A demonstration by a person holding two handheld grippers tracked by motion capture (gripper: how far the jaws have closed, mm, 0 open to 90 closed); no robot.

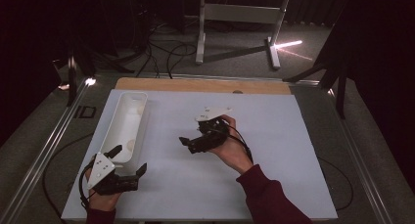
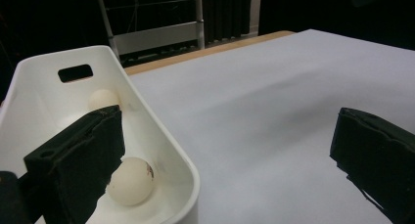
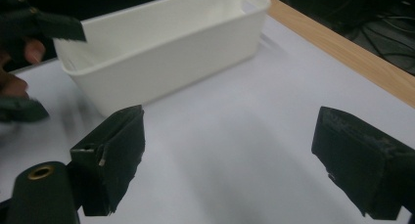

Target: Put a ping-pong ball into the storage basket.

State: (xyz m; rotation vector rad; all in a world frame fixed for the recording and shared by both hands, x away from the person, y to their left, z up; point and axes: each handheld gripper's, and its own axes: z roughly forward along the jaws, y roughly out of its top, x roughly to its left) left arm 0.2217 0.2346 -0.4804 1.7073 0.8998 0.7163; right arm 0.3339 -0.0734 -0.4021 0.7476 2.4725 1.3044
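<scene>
A long white bin (image 1: pixel 126 123) sits at the left of the white counter (image 1: pixel 274 150), two pale eggs (image 2: pixel 130 181) inside it. The left tongs (image 1: pixel 128 161) hover released at its near end, one jaw over the rim. The right tongs (image 1: pixel 192 139), also released and grasping nothing, hang mid-counter, aimed toward the bin.

Letters "ID" on the dark floor (image 1: pixel 58 117) left of the table, no other readable text
</scene>
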